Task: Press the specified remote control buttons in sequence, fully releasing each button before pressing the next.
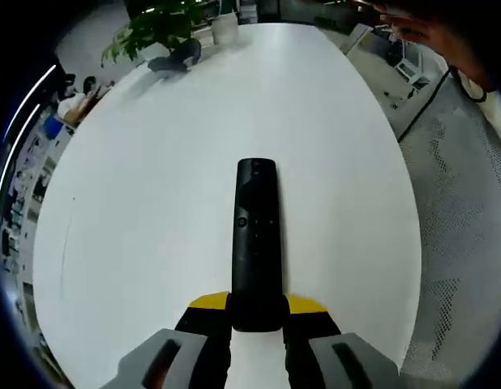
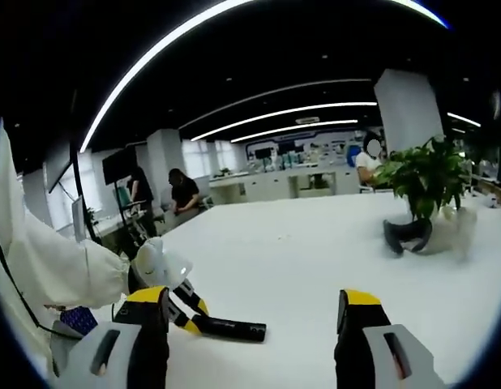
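A black remote control (image 1: 256, 235) lies lengthwise over the white table (image 1: 153, 203), its near end clamped between the yellow-tipped jaws of my left gripper (image 1: 257, 312), which is shut on it. Its round button pad faces up. In the right gripper view the same remote (image 2: 231, 327) shows end-on at lower left, held by the left gripper (image 2: 186, 312) in a gloved hand with a white sleeve. My right gripper (image 2: 254, 312) is open, its jaws wide apart above the table with nothing between them, to the right of the remote.
A potted green plant (image 2: 425, 178) with a dark object (image 2: 406, 233) at its base stands at the far end of the table (image 2: 331, 243). A person's hand (image 1: 433, 32) reaches in at upper right. People sit at desks beyond. A cable (image 1: 429, 97) runs over the floor.
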Demonstrator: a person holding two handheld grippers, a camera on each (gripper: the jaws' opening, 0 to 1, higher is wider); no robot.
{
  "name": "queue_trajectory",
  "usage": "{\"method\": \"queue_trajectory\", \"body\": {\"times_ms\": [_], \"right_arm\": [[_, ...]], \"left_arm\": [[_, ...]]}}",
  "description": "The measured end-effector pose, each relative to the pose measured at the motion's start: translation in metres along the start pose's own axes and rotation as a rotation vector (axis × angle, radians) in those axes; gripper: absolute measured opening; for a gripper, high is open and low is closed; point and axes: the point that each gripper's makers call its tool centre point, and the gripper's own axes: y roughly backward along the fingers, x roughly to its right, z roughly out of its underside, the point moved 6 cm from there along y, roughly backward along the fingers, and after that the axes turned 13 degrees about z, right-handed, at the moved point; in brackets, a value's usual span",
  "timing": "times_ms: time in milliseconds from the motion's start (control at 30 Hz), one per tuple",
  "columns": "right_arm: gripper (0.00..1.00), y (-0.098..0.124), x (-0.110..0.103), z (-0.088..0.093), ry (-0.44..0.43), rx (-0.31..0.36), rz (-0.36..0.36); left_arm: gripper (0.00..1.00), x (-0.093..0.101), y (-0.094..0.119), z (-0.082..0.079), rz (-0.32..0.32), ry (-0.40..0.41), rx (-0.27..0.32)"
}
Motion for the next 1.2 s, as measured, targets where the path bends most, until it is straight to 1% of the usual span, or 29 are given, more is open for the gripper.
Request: {"method": "queue_trajectory", "body": {"times_ms": [167, 333, 600, 800, 867, 1100, 1200], "right_arm": [[0.85, -0.003, 0.002, 0.005, -0.008, -0.027, 0.000], [0.85, -0.003, 0.000, 0.005, -0.008, -0.033, -0.006], [0.85, -0.004, -0.003, 0.008, 0.011, -0.050, -0.017], [0.84, -0.006, -0.002, 0.014, 0.020, -0.066, -0.014], [0.84, -0.006, -0.001, 0.014, 0.013, -0.069, -0.012], [0.84, -0.009, 0.004, 0.016, 0.008, -0.081, 0.002], [0.83, -0.010, 0.005, 0.016, 0.014, -0.084, 0.006]], "left_arm": [[0.21, -0.018, 0.001, -0.001, -0.001, -0.017, -0.024], [0.21, -0.032, 0.002, -0.002, -0.004, -0.012, -0.027], [0.21, -0.046, 0.001, -0.003, -0.008, -0.018, -0.046], [0.21, -0.065, 0.003, -0.004, -0.009, -0.007, -0.049], [0.21, -0.073, 0.004, -0.005, -0.023, -0.019, -0.062], [0.22, -0.098, 0.009, -0.009, -0.031, -0.021, -0.083], [0.22, -0.108, 0.012, -0.012, -0.026, 0.001, -0.064]]}}
